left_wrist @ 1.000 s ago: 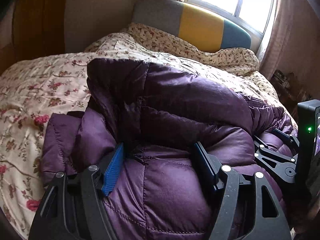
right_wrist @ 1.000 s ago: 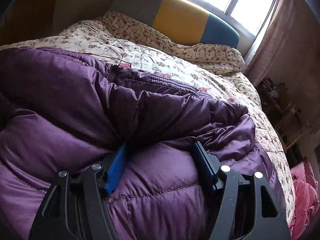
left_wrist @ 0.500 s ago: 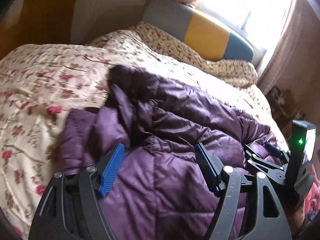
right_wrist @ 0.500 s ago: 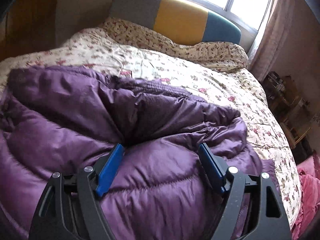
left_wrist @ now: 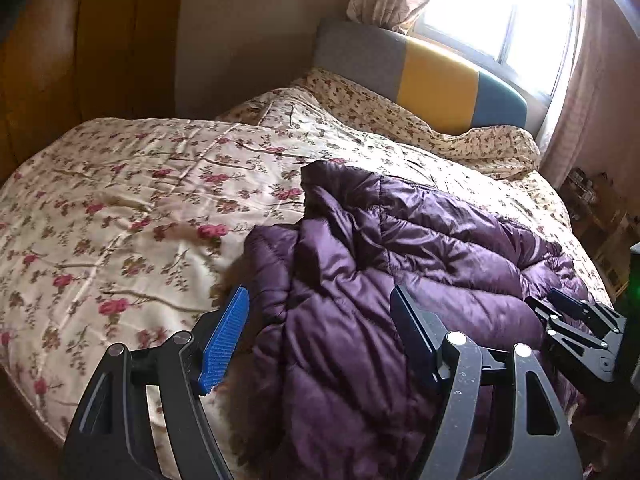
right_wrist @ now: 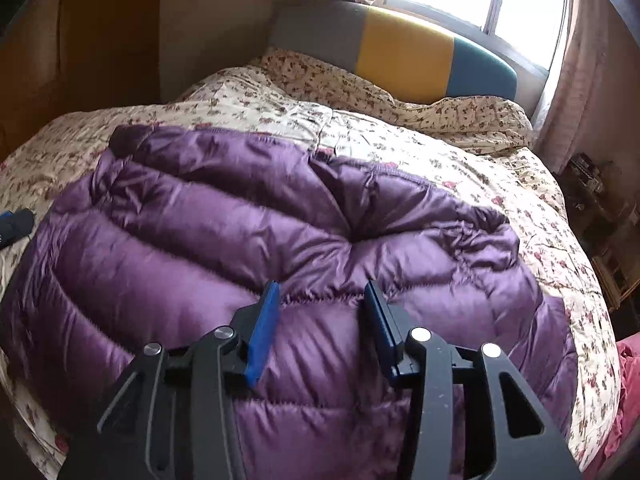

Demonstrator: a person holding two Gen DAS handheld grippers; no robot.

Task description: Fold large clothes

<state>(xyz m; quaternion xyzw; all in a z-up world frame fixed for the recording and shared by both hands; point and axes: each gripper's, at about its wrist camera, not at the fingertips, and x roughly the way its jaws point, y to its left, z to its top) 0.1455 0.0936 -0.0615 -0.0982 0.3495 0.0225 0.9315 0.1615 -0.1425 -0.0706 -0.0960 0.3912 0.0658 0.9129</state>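
A puffy purple down jacket [left_wrist: 420, 248] lies bunched on the flowered bedspread [left_wrist: 132, 200]. My left gripper [left_wrist: 318, 294] hovers open over the jacket's left edge, with nothing pinched between its blue pads. From the right wrist the jacket [right_wrist: 224, 220] fills the middle of the view, its quilted back facing up. My right gripper [right_wrist: 322, 288] hangs just above the jacket with its jaws closing; the pads do not press on the fabric. The right gripper [left_wrist: 568, 312] also shows at the right edge of the left wrist view.
A headboard [right_wrist: 400, 52] in grey, yellow and teal stands at the far end under a bright window [left_wrist: 504, 12]. A rumpled floral pillow cover [right_wrist: 460, 120] lies before it. Pink cloth [right_wrist: 628, 380] lies beside the bed on the right. Cluttered shelves [left_wrist: 600, 208] stand by the curtain.
Both grippers have drawn back and up from the jacket, which bulged between their fingers a second ago and now lies lower on the bed. The right jaws have narrowed.
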